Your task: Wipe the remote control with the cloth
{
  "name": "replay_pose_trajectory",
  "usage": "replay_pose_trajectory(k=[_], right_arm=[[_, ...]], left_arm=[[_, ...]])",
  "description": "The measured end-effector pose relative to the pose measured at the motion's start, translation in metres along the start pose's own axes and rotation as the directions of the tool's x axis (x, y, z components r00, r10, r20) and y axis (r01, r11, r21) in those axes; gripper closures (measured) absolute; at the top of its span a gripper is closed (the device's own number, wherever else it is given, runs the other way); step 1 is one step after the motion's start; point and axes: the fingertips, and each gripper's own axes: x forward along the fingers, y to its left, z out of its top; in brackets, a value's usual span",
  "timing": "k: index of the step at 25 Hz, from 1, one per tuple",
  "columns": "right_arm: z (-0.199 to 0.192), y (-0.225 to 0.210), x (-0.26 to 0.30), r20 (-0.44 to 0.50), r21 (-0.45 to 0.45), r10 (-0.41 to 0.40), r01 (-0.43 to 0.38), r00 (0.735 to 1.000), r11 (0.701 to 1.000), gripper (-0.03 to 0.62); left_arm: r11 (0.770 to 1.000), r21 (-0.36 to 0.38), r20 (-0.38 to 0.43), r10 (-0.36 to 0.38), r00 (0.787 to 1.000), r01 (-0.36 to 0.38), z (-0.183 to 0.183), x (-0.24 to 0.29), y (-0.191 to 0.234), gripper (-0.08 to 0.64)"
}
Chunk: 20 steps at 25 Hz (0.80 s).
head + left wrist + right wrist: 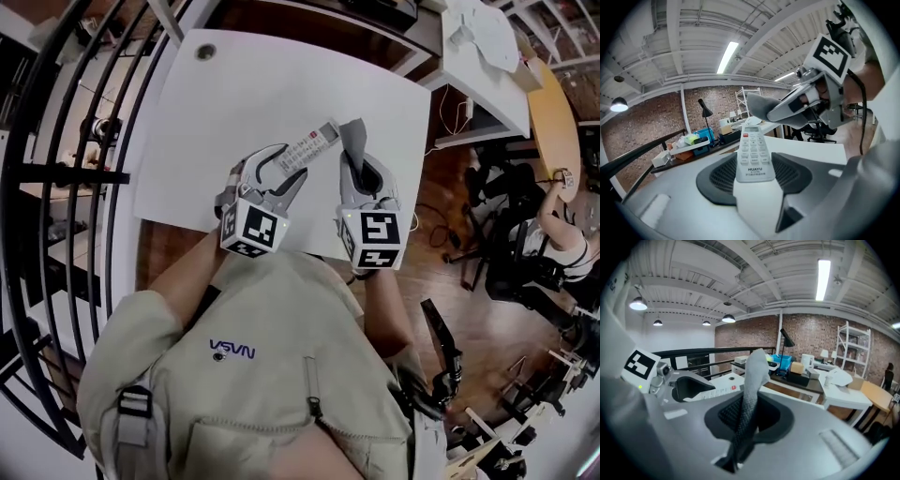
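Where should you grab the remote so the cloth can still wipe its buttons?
Grip the remote by its lower end, coming from behind that end, pinching its long edges, as the left gripper does. It is long and slim, which leaves the buttons bare for the cloth.

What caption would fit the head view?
Over a white table, left gripper holds a remote, right gripper holds a cloth.

Loft workshop, brick wall (752, 336), metal shelving (855, 350)

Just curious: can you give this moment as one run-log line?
left hand-held gripper: shut on white rectangular plastic remote control | right hand-held gripper: shut on grey fabric cloth | both above white table
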Motion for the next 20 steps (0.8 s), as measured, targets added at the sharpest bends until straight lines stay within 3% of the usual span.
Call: replay_pose_trajectory(k=[5,11,16,20], right_arm=[[0.010,-0.005,0.008,-0.034,-0.026,0.002,-0.003,0.999,1.000,0.563],[-0.002,0.030,0.009,-0.098,-0.024,0.150,-0.153,0.984,0.988,0.566],[-0.008,0.071,0.003,-0.177,-0.064,0.315,-0.330,0.933,0.942,0.568],[-0.011,0.092,-0.003,-0.229,-0.096,0.397,-0.426,0.889,0.900,0.572]], left_arm=[[0.998,0.063,0.031,0.011,0.999,-0.013,0.019,-0.010,-0.005,0.321],[0.994,0.110,0.035,0.021,0.999,-0.025,0.017,-0.013,-0.004,0.321],[0.993,0.116,0.045,0.034,0.998,-0.039,0.024,-0.014,-0.003,0.321],[0.989,0.141,0.051,0.029,0.998,-0.036,0.026,-0.014,-0.007,0.321]])
